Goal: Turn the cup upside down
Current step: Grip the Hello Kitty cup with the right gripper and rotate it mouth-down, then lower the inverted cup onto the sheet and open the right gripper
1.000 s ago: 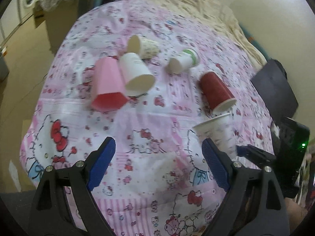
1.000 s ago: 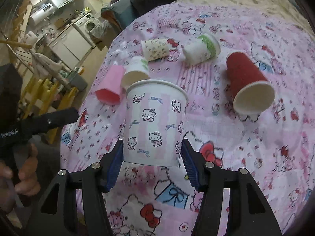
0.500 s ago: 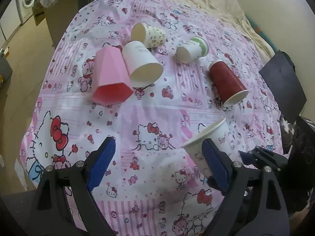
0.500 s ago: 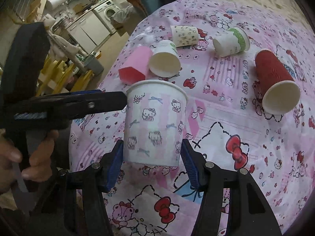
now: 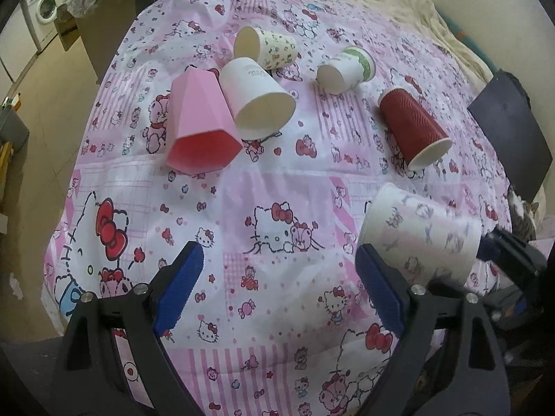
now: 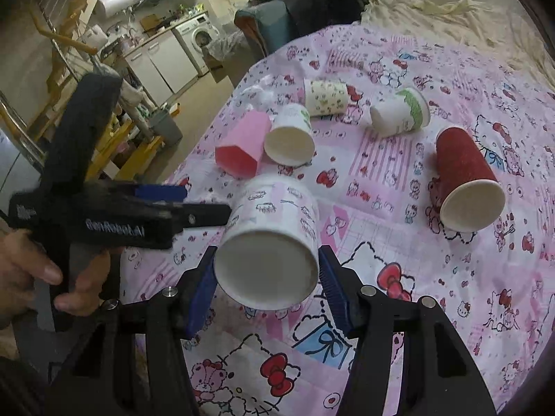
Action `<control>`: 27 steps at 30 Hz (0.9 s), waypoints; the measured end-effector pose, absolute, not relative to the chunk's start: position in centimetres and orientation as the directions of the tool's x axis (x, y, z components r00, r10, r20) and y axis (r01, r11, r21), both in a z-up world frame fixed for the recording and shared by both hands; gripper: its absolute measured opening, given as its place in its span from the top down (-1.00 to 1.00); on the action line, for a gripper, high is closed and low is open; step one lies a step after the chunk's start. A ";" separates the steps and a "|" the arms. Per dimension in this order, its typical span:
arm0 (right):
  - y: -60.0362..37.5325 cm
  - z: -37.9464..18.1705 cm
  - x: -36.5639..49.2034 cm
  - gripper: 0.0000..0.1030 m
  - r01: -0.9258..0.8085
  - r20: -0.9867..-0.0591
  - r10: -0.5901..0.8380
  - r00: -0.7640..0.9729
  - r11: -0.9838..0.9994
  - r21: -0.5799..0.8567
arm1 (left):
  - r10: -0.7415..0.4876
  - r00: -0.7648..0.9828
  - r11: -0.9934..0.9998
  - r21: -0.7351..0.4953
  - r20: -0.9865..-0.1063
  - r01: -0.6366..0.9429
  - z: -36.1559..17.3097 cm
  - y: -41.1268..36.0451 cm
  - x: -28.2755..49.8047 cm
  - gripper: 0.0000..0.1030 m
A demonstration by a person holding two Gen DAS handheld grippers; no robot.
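Note:
My right gripper (image 6: pixel 265 284) is shut on a white Hello Kitty paper cup (image 6: pixel 270 239) and holds it in the air, tipped over so its base faces the right wrist camera. In the left wrist view the cup (image 5: pixel 419 232) lies sideways above the pink Hello Kitty cloth (image 5: pixel 277 180), its mouth pointing left, with the right gripper's blue pads (image 5: pixel 485 249) at its base. My left gripper (image 5: pixel 277 291) is open and empty, low over the cloth, just left of the cup. It also shows in the right wrist view (image 6: pixel 163 208), close beside the cup.
Several cups lie on their sides further back: a pink faceted one (image 5: pixel 197 128), a white one (image 5: pixel 256 100), a patterned one (image 5: pixel 267 48), a green-rimmed one (image 5: pixel 347 69) and a red one (image 5: pixel 412 128). A black board (image 5: pixel 510 138) is at the right. The bed's left edge drops to the floor.
The right gripper has rotated the cup from upright to tipped on its side, base now toward its camera. The left gripper has moved closer to the cup.

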State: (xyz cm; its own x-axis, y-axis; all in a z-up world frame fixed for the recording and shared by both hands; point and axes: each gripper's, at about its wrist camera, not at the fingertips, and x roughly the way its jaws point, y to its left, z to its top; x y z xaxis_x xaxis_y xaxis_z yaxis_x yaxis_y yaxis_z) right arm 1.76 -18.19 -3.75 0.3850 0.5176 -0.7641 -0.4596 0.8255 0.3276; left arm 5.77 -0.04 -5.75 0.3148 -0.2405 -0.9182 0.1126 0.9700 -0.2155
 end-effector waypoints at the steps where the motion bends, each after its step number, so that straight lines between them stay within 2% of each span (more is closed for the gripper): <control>1: -18.3 -3.7 1.9 -0.15 -0.455 -0.761 0.522 0.386 0.825 0.335 | -0.237 0.317 0.971 -0.211 -0.918 0.115 -5.7 -0.1 5.8 -0.70; 4: -18.6 -3.8 2.2 -0.15 -0.441 -0.756 0.532 0.382 0.824 0.357 | -0.211 0.338 0.977 -0.185 -0.917 0.110 -5.4 0.0 5.7 -0.70; 7: -19.0 -3.4 2.7 -0.15 -0.434 -0.764 0.509 0.397 0.837 0.333 | -0.134 0.400 0.990 -0.107 -0.907 0.087 -4.5 0.5 5.3 -0.70; 11: -19.1 -2.8 5.8 -0.15 -0.416 -0.804 0.454 0.383 0.862 0.290 | -0.068 0.435 0.998 -0.056 -0.898 0.041 -3.9 1.6 5.2 -0.70; 14: -18.1 -3.4 8.7 -0.15 -0.428 -0.852 0.403 0.333 0.870 0.245 | -0.056 0.427 0.998 -0.062 -0.903 0.000 -3.9 2.9 5.4 -0.70; 20: -15.2 -8.3 13.1 -0.15 -0.436 -0.947 0.303 0.106 0.870 0.229 | -0.025 0.432 0.998 -0.049 -0.902 -0.044 -3.5 4.6 5.5 -0.70; 23: -13.9 -10.0 13.8 -0.15 -0.460 -0.969 0.236 0.070 0.870 0.179 | -0.026 0.425 0.997 -0.053 -0.905 -0.052 -3.6 5.0 5.5 -0.71; 27: -12.9 -10.5 14.2 -0.15 -0.475 -0.973 0.215 0.084 0.867 0.151 | -0.032 0.421 0.997 -0.055 -0.906 -0.044 -3.6 5.1 5.5 -0.73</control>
